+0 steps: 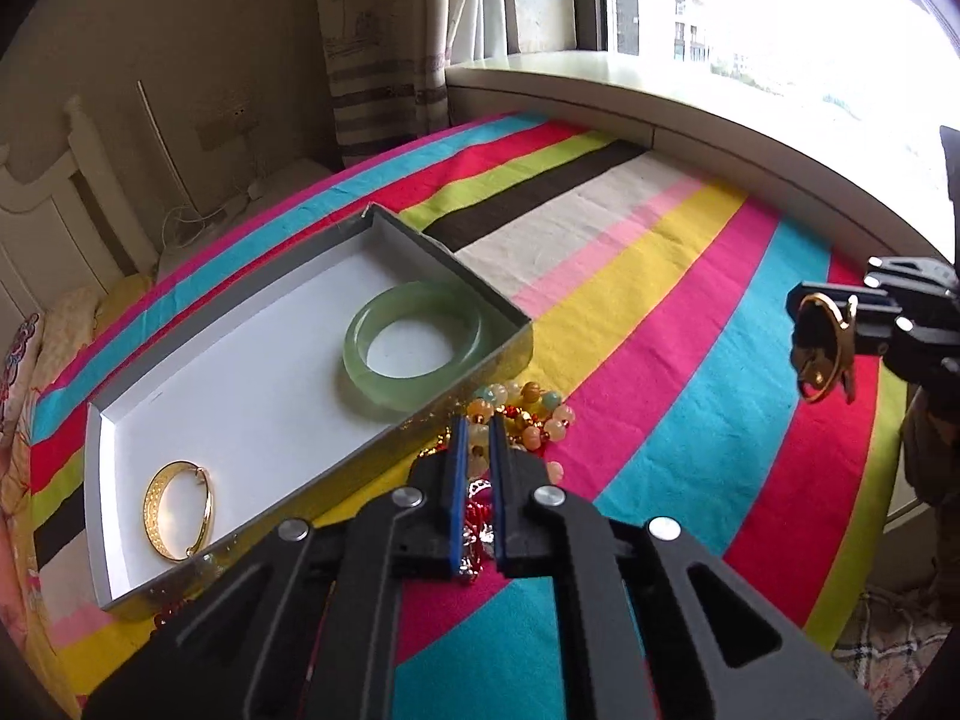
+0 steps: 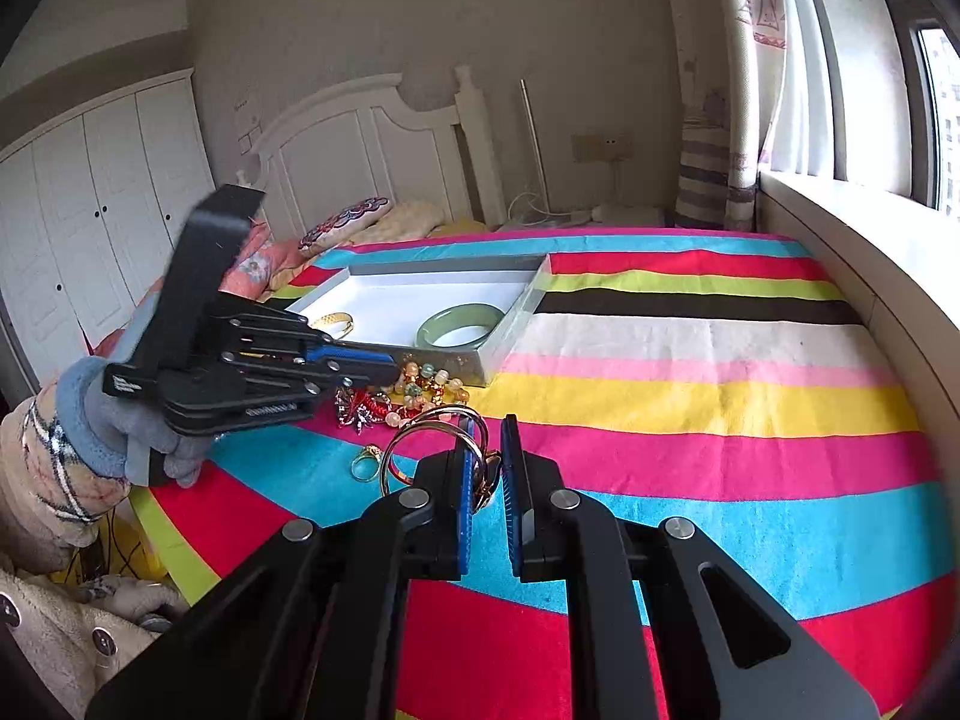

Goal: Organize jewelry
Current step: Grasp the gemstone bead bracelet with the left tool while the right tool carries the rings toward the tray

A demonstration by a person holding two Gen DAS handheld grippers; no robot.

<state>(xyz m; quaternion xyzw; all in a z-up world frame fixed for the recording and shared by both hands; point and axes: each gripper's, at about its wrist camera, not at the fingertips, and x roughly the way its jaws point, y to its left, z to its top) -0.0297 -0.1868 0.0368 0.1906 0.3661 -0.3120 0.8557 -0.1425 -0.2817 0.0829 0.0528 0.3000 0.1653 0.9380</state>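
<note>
A shallow white tray [image 1: 240, 372] lies on the striped bedspread and holds a green jade bangle [image 1: 414, 348] and a gold bangle [image 1: 180, 510]. My left gripper [image 1: 478, 423] hangs over a pile of beaded bracelets [image 1: 534, 414] just outside the tray's near edge, its jaws nearly together, with beads between its fingertips. My right gripper [image 2: 485, 450] is shut on a gold bangle [image 2: 420, 438] and holds it above the bedspread; it shows at the right of the left wrist view [image 1: 822, 354]. A gold ring [image 2: 366, 462] lies on the cloth below.
The tray [image 2: 384, 300] and jade bangle [image 2: 461, 324] also show in the right wrist view, with the left gripper [image 2: 390, 369] and gloved hand [image 2: 120, 420] over the beads [image 2: 429, 387]. A window sill [image 1: 600, 84] borders the bed. Pillows [image 2: 348, 222] and a headboard stand behind.
</note>
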